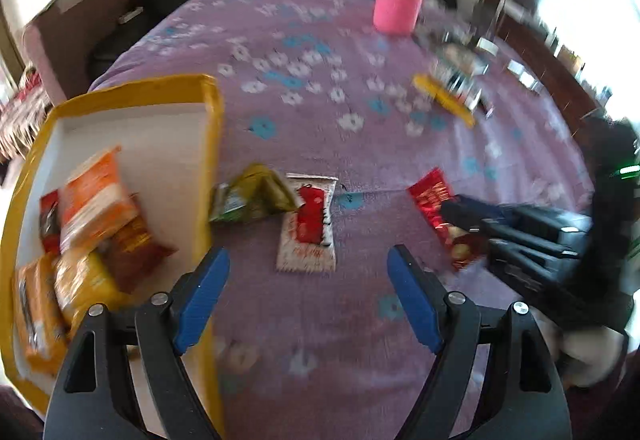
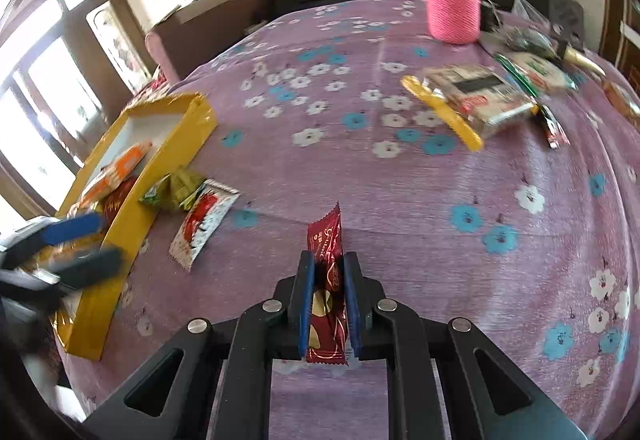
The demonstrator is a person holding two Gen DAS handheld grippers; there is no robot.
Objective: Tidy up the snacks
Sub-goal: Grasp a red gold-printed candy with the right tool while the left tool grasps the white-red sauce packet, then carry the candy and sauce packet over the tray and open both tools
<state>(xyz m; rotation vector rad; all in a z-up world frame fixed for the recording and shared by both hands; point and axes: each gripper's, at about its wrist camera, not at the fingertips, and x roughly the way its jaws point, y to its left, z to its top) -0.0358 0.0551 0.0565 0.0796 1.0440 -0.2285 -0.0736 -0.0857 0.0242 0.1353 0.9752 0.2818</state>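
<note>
My right gripper (image 2: 327, 268) is shut on a dark red snack packet (image 2: 328, 304), held above the purple flowered cloth; both show in the left wrist view, gripper (image 1: 460, 216) and packet (image 1: 434, 206). My left gripper (image 1: 308, 268) is open and empty, above a white-and-red packet (image 1: 308, 230) and beside a green packet (image 1: 252, 200). It also shows at the left of the right wrist view (image 2: 86, 240), over the box edge. A yellow box (image 1: 210, 144) with a white inside holds several orange, yellow and red packets (image 1: 96, 200).
A pink knitted jar (image 2: 452, 8) stands at the far side. A pile of packets with a yellow strip (image 2: 476, 96) lies at the far right. A dark sofa and a cardboard box sit behind the table; windows are at the sides.
</note>
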